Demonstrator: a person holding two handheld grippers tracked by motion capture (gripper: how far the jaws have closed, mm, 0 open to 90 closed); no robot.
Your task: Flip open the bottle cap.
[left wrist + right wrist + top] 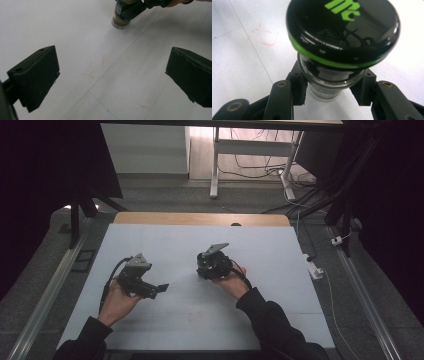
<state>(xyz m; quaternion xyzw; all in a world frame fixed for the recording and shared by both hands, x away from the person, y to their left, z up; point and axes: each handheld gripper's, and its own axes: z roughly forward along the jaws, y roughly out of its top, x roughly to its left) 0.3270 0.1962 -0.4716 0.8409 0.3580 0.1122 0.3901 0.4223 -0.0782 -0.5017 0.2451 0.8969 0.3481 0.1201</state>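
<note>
Right gripper view, jar (332, 82) between fingers (298, 87)

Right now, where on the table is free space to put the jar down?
Most of the white table is bare: the far strip, the right side, and the near middle between both forearms. Crowded only where the right gripper clamps the jar and around the open left gripper.

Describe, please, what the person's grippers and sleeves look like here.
Both the left gripper and right gripper are black, each topped by a grey three-cornered plate and trailing a black cable. The jaws are blocky black pads. The person wears dark sleeves.
</note>
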